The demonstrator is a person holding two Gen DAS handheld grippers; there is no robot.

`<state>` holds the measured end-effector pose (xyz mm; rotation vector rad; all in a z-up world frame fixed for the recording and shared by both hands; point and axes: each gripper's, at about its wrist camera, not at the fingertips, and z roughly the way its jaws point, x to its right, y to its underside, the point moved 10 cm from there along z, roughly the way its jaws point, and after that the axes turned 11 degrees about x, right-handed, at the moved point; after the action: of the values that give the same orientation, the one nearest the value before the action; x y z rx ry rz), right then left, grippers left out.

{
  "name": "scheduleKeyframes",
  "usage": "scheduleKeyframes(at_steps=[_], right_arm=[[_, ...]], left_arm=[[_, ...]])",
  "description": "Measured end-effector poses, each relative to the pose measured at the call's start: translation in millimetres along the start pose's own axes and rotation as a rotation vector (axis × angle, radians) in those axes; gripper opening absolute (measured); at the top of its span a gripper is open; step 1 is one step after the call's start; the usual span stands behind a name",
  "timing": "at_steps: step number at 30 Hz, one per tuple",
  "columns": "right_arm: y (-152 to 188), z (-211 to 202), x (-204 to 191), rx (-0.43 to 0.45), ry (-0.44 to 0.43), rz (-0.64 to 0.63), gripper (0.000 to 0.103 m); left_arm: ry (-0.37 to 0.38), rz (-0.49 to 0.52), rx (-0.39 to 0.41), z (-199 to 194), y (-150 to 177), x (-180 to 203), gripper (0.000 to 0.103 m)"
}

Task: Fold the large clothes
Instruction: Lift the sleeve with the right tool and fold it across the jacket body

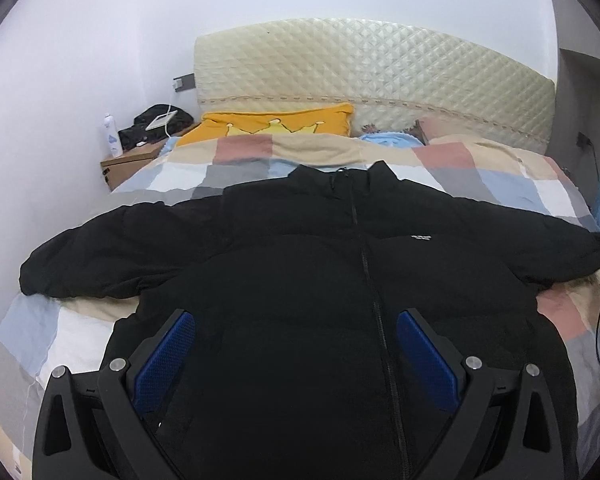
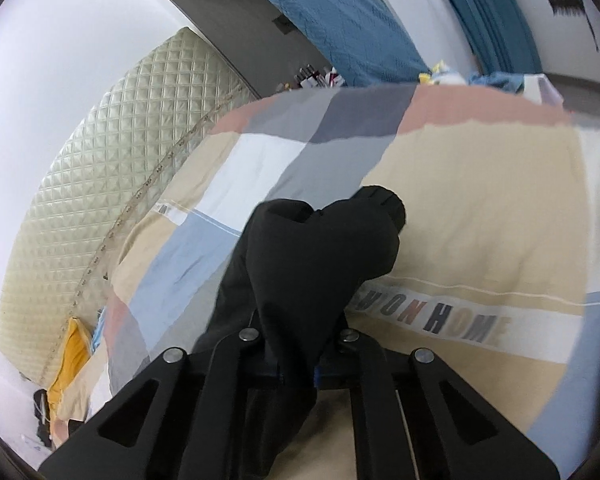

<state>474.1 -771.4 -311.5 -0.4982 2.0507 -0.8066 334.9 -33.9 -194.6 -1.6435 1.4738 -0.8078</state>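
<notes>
1. A black puffer jacket (image 1: 300,264) lies front up on the bed, zipped, collar toward the headboard, both sleeves stretched out sideways.
2. The bed carries a checked quilt (image 1: 236,168) in blue, pink, grey, white and beige; a yellow pillow (image 1: 276,124) and a light blue cloth (image 1: 388,138) lie at its head against the cream quilted headboard (image 1: 360,64).
3. Beside the bed, at the wall, a wooden nightstand (image 1: 128,162) holds a white bottle (image 1: 111,136) and a black bag (image 1: 156,124).
4. Nothing lies on top of the jacket's body.
5. The left gripper (image 1: 296,330) hangs over the jacket's lower front, its blue-padded fingers (image 1: 168,356) spread wide, holding nothing.
6. The right gripper (image 2: 298,372) has its fingers pressed together, pinching the black sleeve (image 2: 320,252) near the cuff; the cuff end bunches up past them over the quilt.
7. In the right wrist view a blue cushion (image 2: 340,20) leans beyond the bed's far edge.
</notes>
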Motion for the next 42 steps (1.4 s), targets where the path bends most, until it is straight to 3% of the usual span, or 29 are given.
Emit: scheduleKeyframes(at_steps=[6,13,20,26,30,33,42], right_arm=[[-38,-46,-39,0.055,-0.038,-0.028,0.008],[-75,-114,-117,0.112,-0.139,-0.163,0.008],[-86,-176,-196,0.159,-0.195,-0.332,0.008],[-59,-224,-256,0.196,-0.227,-0.453,0.008],[-37,-255,-302,0.234,-0.235,-0.583,0.011],[-4,-266,-331,0.208,-0.258,-0.686,0.011],[92,-314,-417,0.181,-0.392,-0.762,0.012]], left_arm=[[0.041,-0.011,0.033,-17,-2,-3,0.102],[0.108,-0.067,0.068,-39,-9,-9,0.102],[0.133,-0.141,0.116,-69,-21,-27,0.102],[0.13,-0.095,0.19,-98,-24,-39,0.102],[0.155,-0.115,0.182,-102,-22,-47,0.102],[0.138,-0.121,0.188,-104,-24,-59,0.102],[0.147,-0.177,0.24,-98,-27,-103,0.102]])
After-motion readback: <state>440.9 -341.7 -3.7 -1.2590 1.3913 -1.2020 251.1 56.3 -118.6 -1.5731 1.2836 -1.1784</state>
